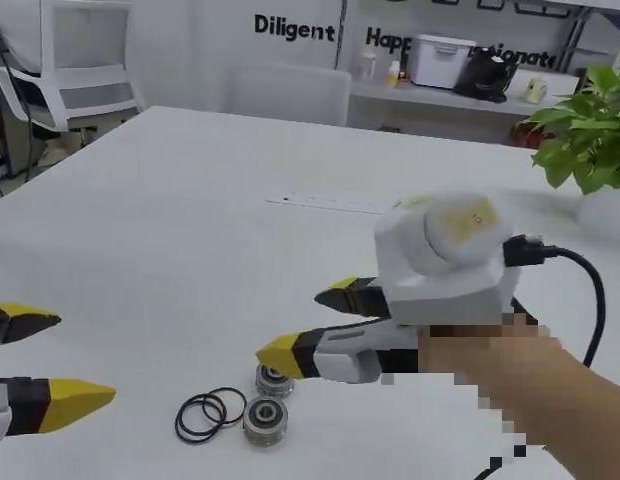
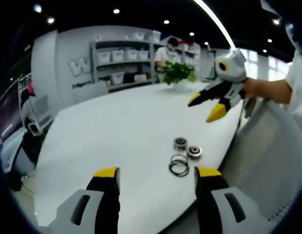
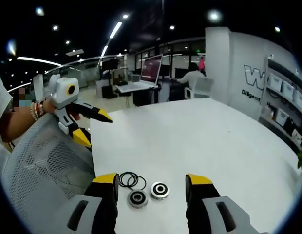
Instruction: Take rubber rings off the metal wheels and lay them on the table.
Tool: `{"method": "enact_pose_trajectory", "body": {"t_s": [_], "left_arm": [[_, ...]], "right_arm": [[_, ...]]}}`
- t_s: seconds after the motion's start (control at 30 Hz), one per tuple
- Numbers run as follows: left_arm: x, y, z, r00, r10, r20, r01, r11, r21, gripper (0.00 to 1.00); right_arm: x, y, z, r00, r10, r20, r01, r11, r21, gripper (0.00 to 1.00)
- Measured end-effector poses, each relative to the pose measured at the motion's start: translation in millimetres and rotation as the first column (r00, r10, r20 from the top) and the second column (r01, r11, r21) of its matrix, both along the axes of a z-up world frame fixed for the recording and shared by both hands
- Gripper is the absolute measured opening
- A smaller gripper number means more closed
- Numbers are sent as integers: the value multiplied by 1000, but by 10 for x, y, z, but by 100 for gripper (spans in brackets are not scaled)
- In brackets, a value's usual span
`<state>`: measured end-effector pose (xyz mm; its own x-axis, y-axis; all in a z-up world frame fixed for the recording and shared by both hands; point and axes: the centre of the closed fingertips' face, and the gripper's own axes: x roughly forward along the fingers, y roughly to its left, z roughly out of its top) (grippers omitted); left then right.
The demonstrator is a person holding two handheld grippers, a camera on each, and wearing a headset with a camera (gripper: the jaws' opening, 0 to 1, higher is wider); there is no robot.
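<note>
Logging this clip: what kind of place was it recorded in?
Most likely an open-plan office or lab workspace. A large white table serves as the bench, with an office chair beside it, shelves of storage bins along one wall, and a desk with a monitor further back.

Bright, even light falls across the white table [image 1: 170, 200] in the head view, with no hard glare. Soft, faint shadows sit under the metal wheels [image 1: 266, 418] and the rubber rings [image 1: 208, 413] near the front edge. The right gripper [image 1: 295, 325] comes through smeared, its housing blurred, while the wall lettering [image 1: 294, 28] reads fairly crisp. In both gripper views the fisheye bends the table edges, and the ceiling goes dark, dotted with spotlights [image 3: 40, 10] and a strip light [image 2: 214, 22]. Windows [image 2: 260, 61] wash out white in the left gripper view.
</note>
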<state>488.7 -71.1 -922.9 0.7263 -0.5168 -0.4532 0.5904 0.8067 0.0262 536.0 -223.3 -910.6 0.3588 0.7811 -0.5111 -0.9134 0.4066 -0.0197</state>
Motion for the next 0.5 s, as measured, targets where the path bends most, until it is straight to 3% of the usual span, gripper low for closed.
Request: {"method": "enact_pose_trajectory", "body": {"t_s": [0.1, 0.23, 0.3, 0.37, 0.5], "left_arm": [[-7, -11, -8, 1000, -1, -4, 1, 1000, 4, 67], [-29, -46, -30, 1000, -20, -18, 20, 1000, 7, 70], [-35, -48, -46, 999, -26, -24, 26, 1000, 13, 71], [-38, -49, -58, 999, -30, -30, 30, 999, 11, 72], [-45, -69, -52, 999, -30, -37, 30, 1000, -9, 74]], "right_arm": [[-45, -147, 41, 1000, -14, 15, 14, 1000, 13, 60], [-123, -348, 29, 996, 1, 89, 2, 1000, -29, 66], [-166, -439, -9, 997, -11, 75, 13, 1000, -26, 75], [-243, -510, -59, 999, -27, 27, 27, 1000, -10, 81], [-365, -631, -164, 999, -45, -20, 45, 999, -10, 87]]}}
